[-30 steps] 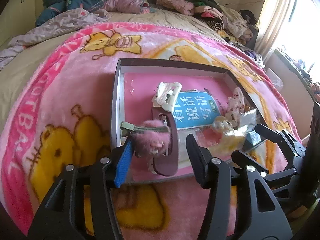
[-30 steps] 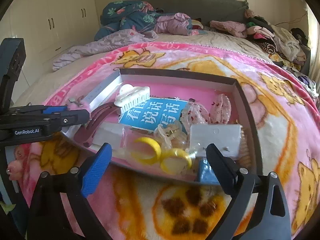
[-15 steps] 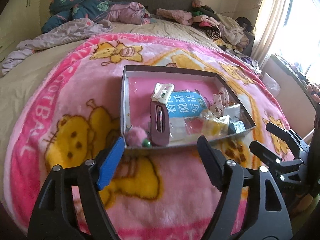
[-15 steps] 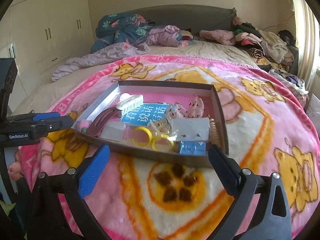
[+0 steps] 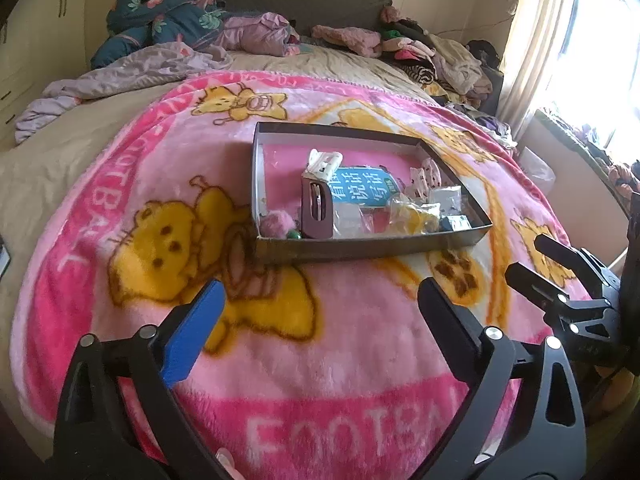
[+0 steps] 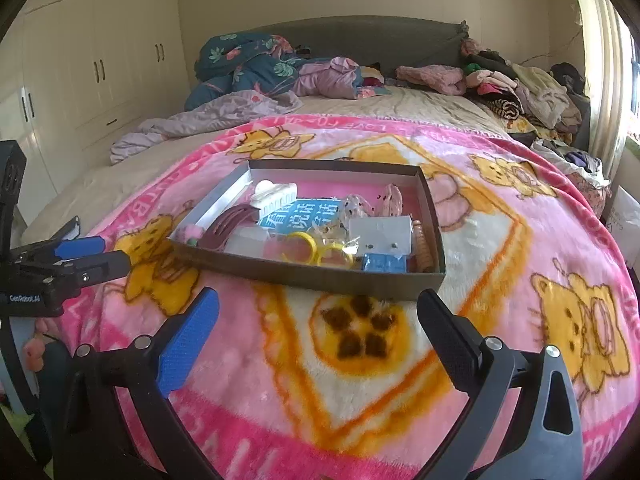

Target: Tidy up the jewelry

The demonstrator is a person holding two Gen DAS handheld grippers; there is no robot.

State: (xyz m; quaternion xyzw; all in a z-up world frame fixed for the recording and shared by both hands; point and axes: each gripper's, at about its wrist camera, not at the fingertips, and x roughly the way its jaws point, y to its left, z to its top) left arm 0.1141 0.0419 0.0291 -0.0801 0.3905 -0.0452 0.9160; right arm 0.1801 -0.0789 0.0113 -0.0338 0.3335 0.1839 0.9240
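A shallow dark box (image 5: 360,246) (image 6: 304,274) lies on the pink blanket. It holds a pink pompom clip (image 5: 276,225) at its near left corner, a maroon barrette (image 5: 317,208), a white claw clip (image 5: 325,162), a blue card (image 5: 362,188), yellow rings (image 6: 316,250), a white earring card (image 6: 380,234) and a small blue box (image 6: 384,263). My left gripper (image 5: 320,312) is open and empty, well short of the box. My right gripper (image 6: 318,320) is open and empty, also short of the box.
The pink cartoon blanket (image 5: 280,340) covers the bed. Piled clothes and quilts (image 6: 256,68) lie at the headboard end. White wardrobes (image 6: 80,80) stand on the left, a curtained window (image 5: 580,40) on the right. Each gripper shows at the other view's edge.
My left gripper let go of the pink pompom clip, which now lies in the box's near left corner. Both grippers pulled back from the box toward the blanket's near edge.
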